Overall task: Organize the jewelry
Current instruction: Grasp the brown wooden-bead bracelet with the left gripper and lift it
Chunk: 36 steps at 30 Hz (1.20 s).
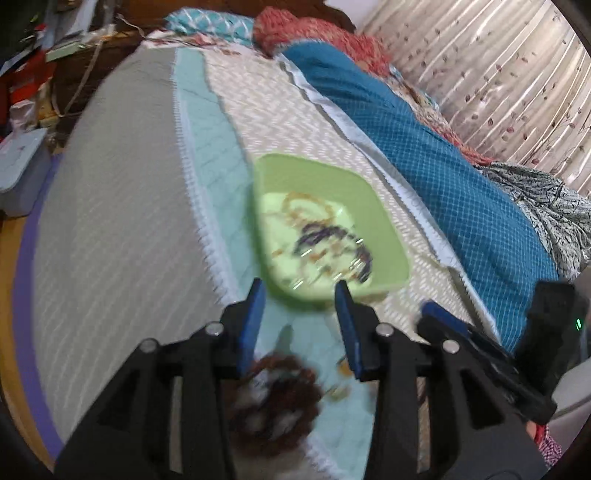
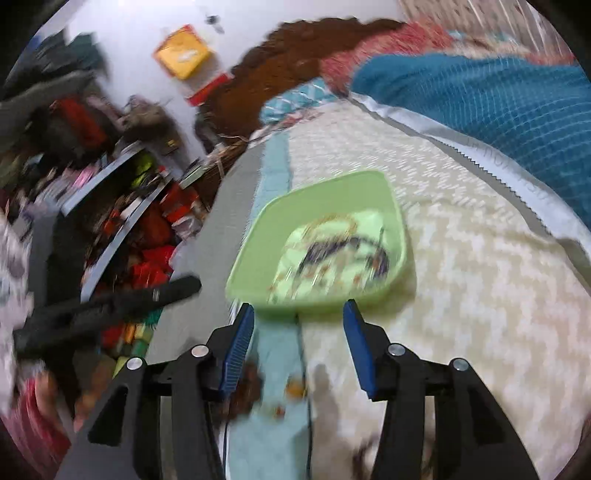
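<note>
1. One green tray [image 1: 384,221], square with rounded corners, lies on the bedspread [image 1: 122,206] just ahead of both grippers. It holds the jewelry [image 1: 325,236]: a tangled heap of gold-toned loops and dark purple strands. Blur prevents a piece count.
2. Loose items outside the tray: one brown beaded bundle [image 1: 280,398] on the teal strip close under the left gripper, and at least two small gold-toned bits [image 1: 341,391] just beside it. Their kind cannot be told.
3. Left gripper [image 1: 301,291]: one, blue-padded fingers spread apart, nothing between them, poised at the tray's near rim.
4. Right gripper [image 2: 299,312]: one, fingers likewise spread and empty, aimed at the same near rim.
5. Bedding: one blue checked blanket [image 1: 443,155] and one red patterned cloth [image 1: 317,33] lie beyond the tray.
6. Risk, judged: the strands in the tray are intertwined, so pinching one may drag the neighbours out with it.
7. Risk, judged: the soft bedspread gives under pressure; a push on the rim could tip the light tray and spill its contents.
8. Risk, judged: the small gold bits are thin and lie flat on fabric, so the fingers may catch cloth instead.
9. Risk, judged: both grippers stand close together and could collide.
</note>
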Each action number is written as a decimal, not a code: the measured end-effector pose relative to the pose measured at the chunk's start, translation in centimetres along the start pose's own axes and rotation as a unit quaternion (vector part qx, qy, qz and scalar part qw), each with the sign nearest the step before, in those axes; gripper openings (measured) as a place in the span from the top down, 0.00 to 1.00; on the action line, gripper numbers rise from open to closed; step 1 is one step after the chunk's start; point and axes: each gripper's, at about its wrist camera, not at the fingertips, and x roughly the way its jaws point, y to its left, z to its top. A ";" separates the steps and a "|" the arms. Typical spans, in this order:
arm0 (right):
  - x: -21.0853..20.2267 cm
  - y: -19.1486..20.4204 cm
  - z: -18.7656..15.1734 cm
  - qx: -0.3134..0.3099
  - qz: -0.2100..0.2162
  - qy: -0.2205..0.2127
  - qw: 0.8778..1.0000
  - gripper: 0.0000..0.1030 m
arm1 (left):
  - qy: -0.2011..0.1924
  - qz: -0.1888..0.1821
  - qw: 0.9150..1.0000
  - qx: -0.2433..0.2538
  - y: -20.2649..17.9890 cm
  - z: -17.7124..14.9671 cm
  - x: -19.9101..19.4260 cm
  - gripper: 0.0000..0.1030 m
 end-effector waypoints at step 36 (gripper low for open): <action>-2.6 6.0 -11.9 -0.011 0.019 0.138 0.990 1.00 | 0.084 0.008 0.994 0.066 -0.9 -16.5 -3.9 0.86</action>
